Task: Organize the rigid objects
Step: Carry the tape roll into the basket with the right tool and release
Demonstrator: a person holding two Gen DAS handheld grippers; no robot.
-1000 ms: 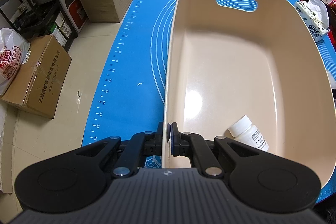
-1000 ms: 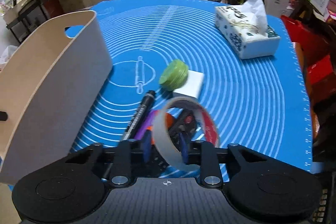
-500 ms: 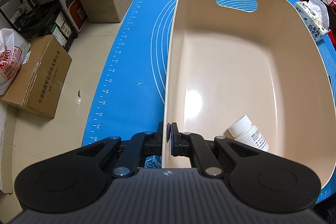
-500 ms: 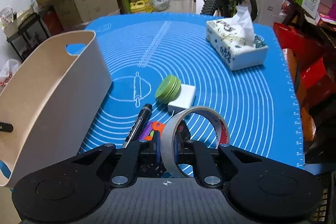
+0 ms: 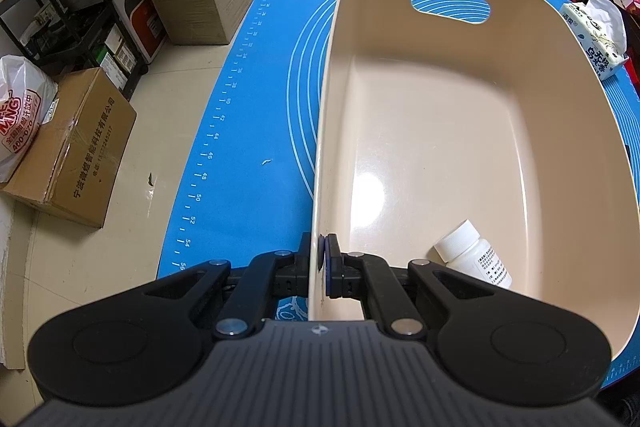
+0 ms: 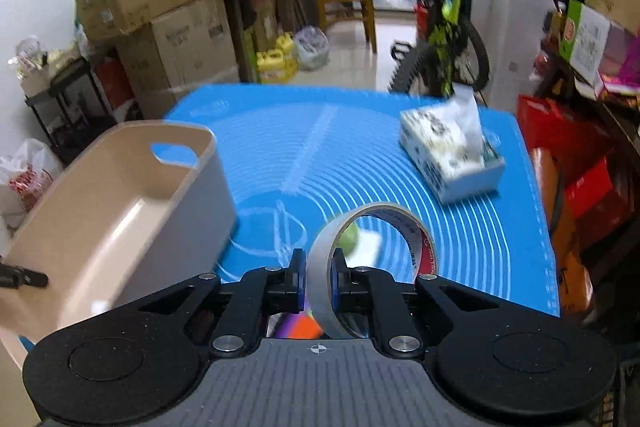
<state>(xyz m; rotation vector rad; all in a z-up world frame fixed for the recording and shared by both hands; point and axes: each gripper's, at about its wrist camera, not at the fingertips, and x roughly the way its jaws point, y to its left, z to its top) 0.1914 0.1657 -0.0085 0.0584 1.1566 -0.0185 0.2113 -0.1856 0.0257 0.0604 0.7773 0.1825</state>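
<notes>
Left hand-held gripper (image 5: pixel 322 265): clamped on the near wall of the beige plastic bin with a cut-out handle (image 5: pixel 460 99), one pad outside and one inside, steadying it on the blue silicone mat (image 5: pixel 256 131) that covers the counter.
Right hand-held gripper (image 6: pixel 318 283): clamped across the band of the roll of pale tape with a red-printed core (image 6: pixel 372 247); one pad outside the ring, one inside.
Tape roll: held on edge above the mat, right of the bin and clear of its rim.
Bin contents: a small white plastic bottle with a screw cap (image 5: pixel 472 253) lies on its side in the near right corner; the rest of the floor is bare.
Left on the mat: a green round lid-like object (image 6: pixel 348 241) and a white block behind the ring, blurred; something orange and purple under the fingers, too hidden to name.
Bystander: patterned white tissue box (image 6: pixel 448 155), far right, well apart.
Risk, slip: the grip takes only a thin band, so the ring could pivot or drop during the swing to the bin.
Risk, rim strike: a low carry could knock the tape against the bin's right wall.
Risk, release: dropped on edge, the roll may well run into the bottle.
</notes>
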